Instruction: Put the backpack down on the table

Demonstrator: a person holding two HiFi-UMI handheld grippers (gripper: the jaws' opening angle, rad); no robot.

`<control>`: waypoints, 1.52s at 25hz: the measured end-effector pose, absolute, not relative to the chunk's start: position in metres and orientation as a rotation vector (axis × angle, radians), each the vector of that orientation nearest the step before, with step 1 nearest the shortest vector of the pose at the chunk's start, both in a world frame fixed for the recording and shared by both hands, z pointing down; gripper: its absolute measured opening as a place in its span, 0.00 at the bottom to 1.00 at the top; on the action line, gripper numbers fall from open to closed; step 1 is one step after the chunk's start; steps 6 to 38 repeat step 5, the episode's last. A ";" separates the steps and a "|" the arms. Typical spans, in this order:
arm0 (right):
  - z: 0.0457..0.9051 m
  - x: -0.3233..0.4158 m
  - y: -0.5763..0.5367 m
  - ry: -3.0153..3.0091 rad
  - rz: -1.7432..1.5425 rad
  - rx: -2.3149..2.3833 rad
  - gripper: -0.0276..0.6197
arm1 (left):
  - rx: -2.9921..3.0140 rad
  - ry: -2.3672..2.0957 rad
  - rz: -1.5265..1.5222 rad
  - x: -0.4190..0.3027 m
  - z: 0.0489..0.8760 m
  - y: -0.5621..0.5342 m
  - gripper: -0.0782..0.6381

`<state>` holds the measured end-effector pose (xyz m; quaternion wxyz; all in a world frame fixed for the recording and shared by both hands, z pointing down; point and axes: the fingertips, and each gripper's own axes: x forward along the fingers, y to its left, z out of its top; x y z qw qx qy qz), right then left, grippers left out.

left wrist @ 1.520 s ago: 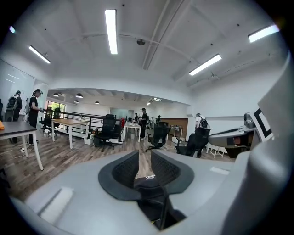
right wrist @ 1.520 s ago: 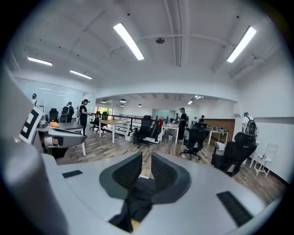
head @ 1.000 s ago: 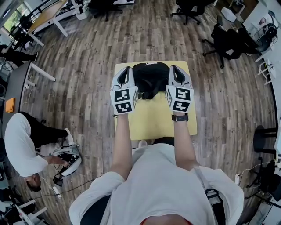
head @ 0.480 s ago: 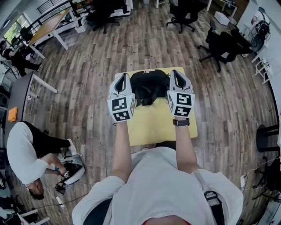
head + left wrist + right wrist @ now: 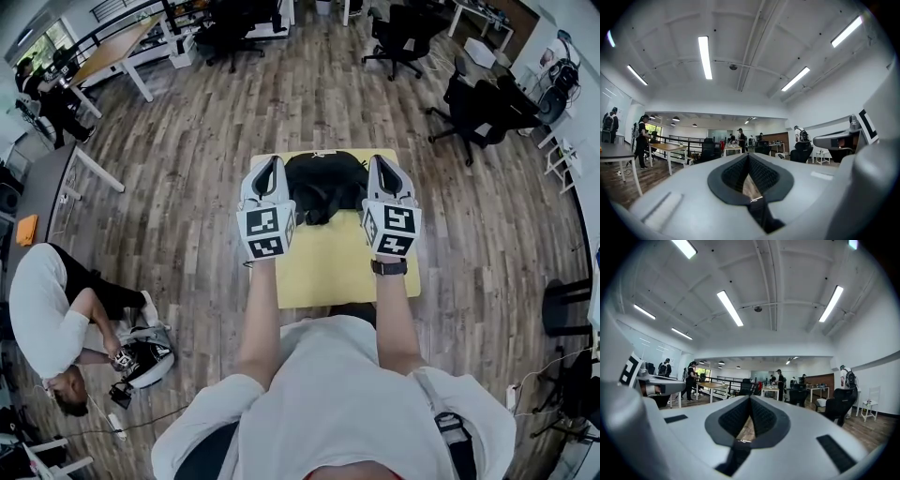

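Backpack [image 5: 323, 178]: black, at the far edge of the yellow table [image 5: 328, 267], midway between its far corners. From above I cannot tell whether it rests on the top or hangs just over it.
Left gripper [image 5: 266, 161]: held level over the table's far left part. Its jaws are clenched on the left strap [image 5: 761, 216], thin black webbing that trails from the pinch toward the camera.
Right gripper [image 5: 382, 159]: level over the table's far right part, jaws pinched tight in the same way on the right strap [image 5: 733, 456].
In the way: both grippers flank the backpack and cover its side edges in the head view, so only its middle shows.
Watch [image 5: 388, 267]: dark band on the right wrist, above the table's right edge.
Floor [image 5: 187, 187]: wooden planks all round the table.
Crouching person [image 5: 47, 323]: on the floor well apart from the table's left edge, hands at a white device [image 5: 145, 359].
Office chairs [image 5: 398, 33]: black, well beyond the far edge, with more toward the far right.
Desk [image 5: 108, 42]: wooden top on white legs, far off beyond the far left corner.
Stool [image 5: 567, 295]: dark, well apart from the right edge.
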<state>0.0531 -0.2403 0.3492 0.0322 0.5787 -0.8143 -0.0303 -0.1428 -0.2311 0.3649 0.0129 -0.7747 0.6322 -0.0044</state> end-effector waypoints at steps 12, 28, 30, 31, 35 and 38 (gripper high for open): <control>0.355 0.058 -0.230 -2.501 -0.081 1.788 0.06 | -2.426 1.967 -0.049 -0.140 0.373 -0.224 0.12; 0.355 0.058 -0.230 -2.501 -0.081 1.788 0.06 | -2.426 1.967 -0.049 -0.140 0.373 -0.224 0.12; 0.355 0.058 -0.230 -2.501 -0.081 1.788 0.06 | -2.426 1.967 -0.049 -0.140 0.373 -0.224 0.12; 0.355 0.058 -0.230 -2.501 -0.081 1.788 0.06 | -2.426 1.967 -0.049 -0.140 0.373 -0.224 0.12; 0.355 0.058 -0.230 -2.501 -0.081 1.788 0.06 | -2.426 1.967 -0.049 -0.140 0.373 -0.224 0.12; 0.355 0.058 -0.230 -2.501 -0.081 1.788 0.06 | -2.426 1.967 -0.049 -0.140 0.373 -0.224 0.12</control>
